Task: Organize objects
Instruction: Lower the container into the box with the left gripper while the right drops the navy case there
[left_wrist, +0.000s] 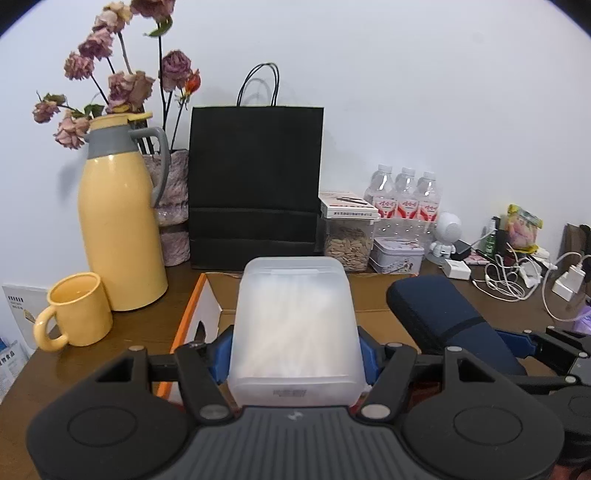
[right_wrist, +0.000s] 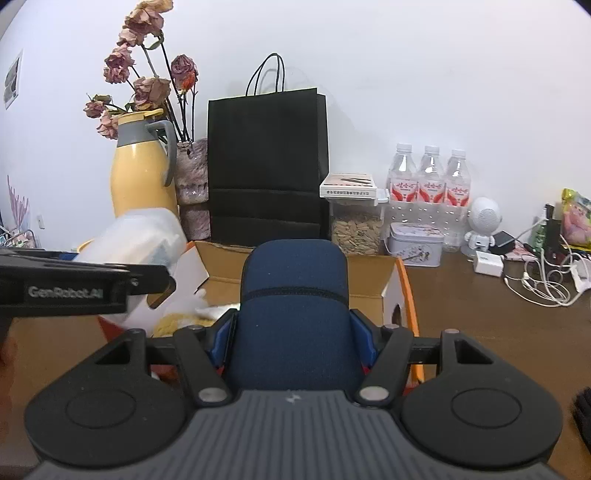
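Left gripper (left_wrist: 294, 354): both blue pads clamped on the sides of a translucent plastic box (left_wrist: 294, 325), held above the open cardboard box (left_wrist: 207, 295). Right gripper (right_wrist: 294, 338): both pads clamped on a navy blue zip case (right_wrist: 293, 302), also held over the cardboard box, right of the plastic box. Inside the cardboard box, in the right wrist view, something pale yellow and something white show below the case; neither can be identified. Left of the cardboard box: a yellow mug (left_wrist: 75, 310), and behind it a yellow thermos jug (left_wrist: 118, 221) with grey collar. Directly behind the cardboard box: a black paper bag (left_wrist: 255, 184), upright against the wall. Right of the bag: a clear jar of seeds (left_wrist: 347, 243), a small tin (left_wrist: 397, 254) and 3 water bottles (left_wrist: 404, 195).
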